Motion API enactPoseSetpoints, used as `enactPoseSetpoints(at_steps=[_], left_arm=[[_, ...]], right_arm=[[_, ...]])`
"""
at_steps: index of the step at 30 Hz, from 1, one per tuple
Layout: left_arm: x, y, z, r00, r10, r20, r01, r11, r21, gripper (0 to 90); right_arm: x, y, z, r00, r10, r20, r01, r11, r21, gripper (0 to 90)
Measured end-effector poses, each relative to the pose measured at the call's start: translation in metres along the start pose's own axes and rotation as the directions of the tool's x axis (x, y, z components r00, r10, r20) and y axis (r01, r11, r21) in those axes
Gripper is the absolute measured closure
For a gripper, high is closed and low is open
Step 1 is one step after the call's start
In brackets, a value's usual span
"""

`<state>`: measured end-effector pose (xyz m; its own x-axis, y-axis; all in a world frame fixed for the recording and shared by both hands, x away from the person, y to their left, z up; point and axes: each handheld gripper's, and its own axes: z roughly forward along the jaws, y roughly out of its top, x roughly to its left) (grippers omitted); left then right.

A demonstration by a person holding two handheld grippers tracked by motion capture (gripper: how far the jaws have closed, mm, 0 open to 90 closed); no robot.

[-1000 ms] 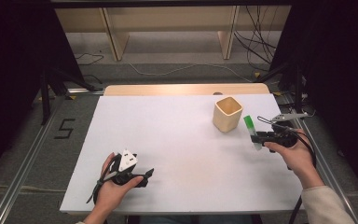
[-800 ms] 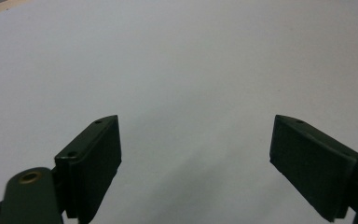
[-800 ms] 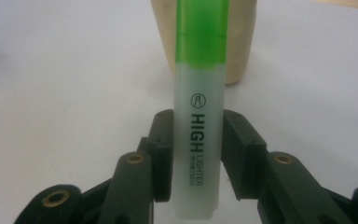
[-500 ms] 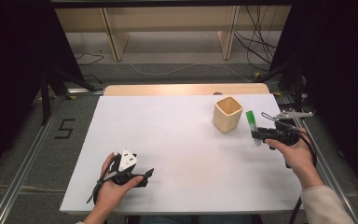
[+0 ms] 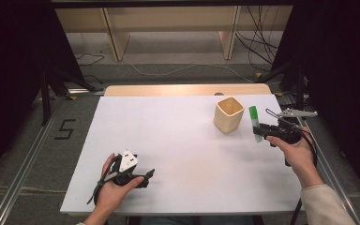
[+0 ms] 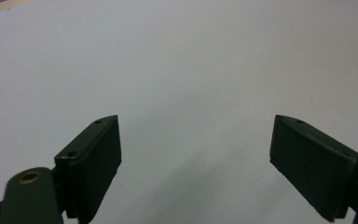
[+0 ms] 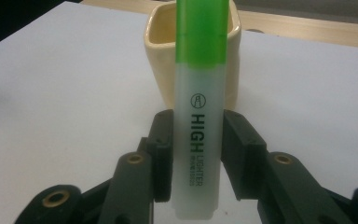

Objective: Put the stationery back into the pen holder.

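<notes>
Your right hand-held gripper [image 7: 196, 154] is clamped on the highlighter [image 7: 200, 93], holding it upright with its green cap on top, just beside the cream cup [image 5: 228, 114] near the right edge of the bench [image 5: 168, 140]. You look to be mid-carry; next, lift the highlighter over the cup's rim and lower it in. Your left hand-held gripper [image 6: 196, 154] rests with jaws apart, holding nothing.
</notes>
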<state>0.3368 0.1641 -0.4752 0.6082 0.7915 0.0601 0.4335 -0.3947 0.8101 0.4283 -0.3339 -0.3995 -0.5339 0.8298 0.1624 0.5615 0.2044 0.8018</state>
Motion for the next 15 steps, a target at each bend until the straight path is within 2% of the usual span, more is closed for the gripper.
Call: enactPoseSetpoints(at_steps=[15], left_arm=[[0.000,0.000,0.000,1.0000,0.000,-0.001,0.000,1.0000,0.001,16.3]], right_arm=[[0.003,0.011,0.001,0.9998,0.006,0.020,-0.005,0.998,-0.056,66.3]])
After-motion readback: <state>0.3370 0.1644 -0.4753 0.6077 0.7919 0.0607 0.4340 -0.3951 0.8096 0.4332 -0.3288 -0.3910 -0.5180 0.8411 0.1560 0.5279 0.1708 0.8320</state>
